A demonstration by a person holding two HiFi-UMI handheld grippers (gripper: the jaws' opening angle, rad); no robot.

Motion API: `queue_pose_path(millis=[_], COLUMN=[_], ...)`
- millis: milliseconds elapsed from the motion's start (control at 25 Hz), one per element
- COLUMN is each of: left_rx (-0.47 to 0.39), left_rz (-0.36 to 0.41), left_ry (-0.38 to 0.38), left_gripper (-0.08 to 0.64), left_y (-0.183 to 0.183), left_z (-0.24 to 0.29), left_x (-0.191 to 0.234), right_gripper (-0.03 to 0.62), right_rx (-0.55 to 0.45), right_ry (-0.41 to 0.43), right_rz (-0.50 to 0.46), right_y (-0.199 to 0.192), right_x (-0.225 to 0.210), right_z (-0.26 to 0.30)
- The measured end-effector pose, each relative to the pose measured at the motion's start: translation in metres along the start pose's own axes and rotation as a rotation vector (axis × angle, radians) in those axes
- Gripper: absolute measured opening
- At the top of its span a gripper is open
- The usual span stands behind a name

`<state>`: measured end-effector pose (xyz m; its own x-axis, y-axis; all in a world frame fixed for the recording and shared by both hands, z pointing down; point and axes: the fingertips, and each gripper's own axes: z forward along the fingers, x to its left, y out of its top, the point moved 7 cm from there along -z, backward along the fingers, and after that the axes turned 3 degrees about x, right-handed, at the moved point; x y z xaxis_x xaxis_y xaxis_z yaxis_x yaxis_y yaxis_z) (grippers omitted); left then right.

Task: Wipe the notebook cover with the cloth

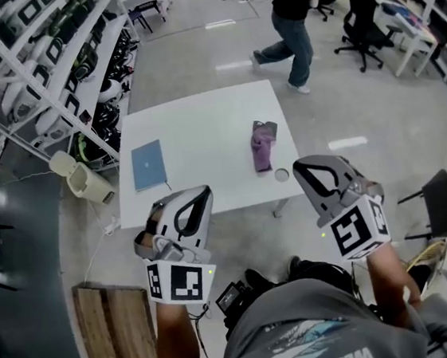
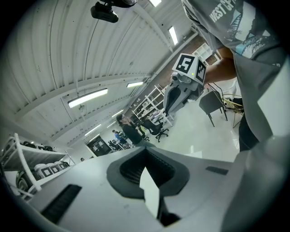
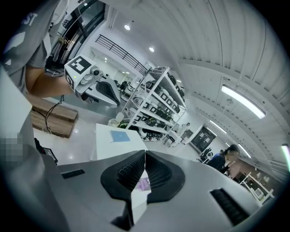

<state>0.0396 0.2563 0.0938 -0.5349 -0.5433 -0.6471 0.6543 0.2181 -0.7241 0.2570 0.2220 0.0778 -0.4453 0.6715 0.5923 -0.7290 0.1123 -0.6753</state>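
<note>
A blue notebook [image 1: 148, 165] lies closed on the left part of the white table [image 1: 201, 120]. A crumpled purple cloth [image 1: 262, 144] lies on the table's right part. Both grippers hang short of the table's near edge, over the floor, touching nothing. My left gripper [image 1: 200, 192] is shut and empty, its tips meeting in the left gripper view [image 2: 145, 148]. My right gripper [image 1: 306, 162] is shut and empty too [image 3: 144, 152]. The right gripper view shows the notebook [image 3: 120, 136] on the table ahead and a bit of the cloth [image 3: 144, 184] behind the jaws.
A small round lid [image 1: 282, 175] sits near the table's front right corner. Shelving racks [image 1: 42, 66] and a beige bin [image 1: 83, 179] stand to the left. A wooden bench [image 1: 112, 331] is at my lower left, a dark chair [image 1: 439, 202] to the right. A person [image 1: 294, 22] walks beyond the table.
</note>
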Motion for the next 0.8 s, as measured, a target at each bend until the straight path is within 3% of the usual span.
queue_pose_path(millis=[480, 800], left_rx=[0.060, 0.113], left_rz=[-0.036, -0.034], left_ry=[0.001, 0.021], left_gripper=[0.000, 0.000], left_y=[-0.021, -0.015], left_z=[0.047, 0.111], left_x=[0.033, 0.050], right_gripper=[0.031, 0.031], right_rx=[-0.002, -0.060], right_ry=[0.031, 0.084], right_rz=[0.028, 0.028], right_y=[-0.016, -0.039], right_x=[-0.049, -0.099], right_z=[0.066, 0.112])
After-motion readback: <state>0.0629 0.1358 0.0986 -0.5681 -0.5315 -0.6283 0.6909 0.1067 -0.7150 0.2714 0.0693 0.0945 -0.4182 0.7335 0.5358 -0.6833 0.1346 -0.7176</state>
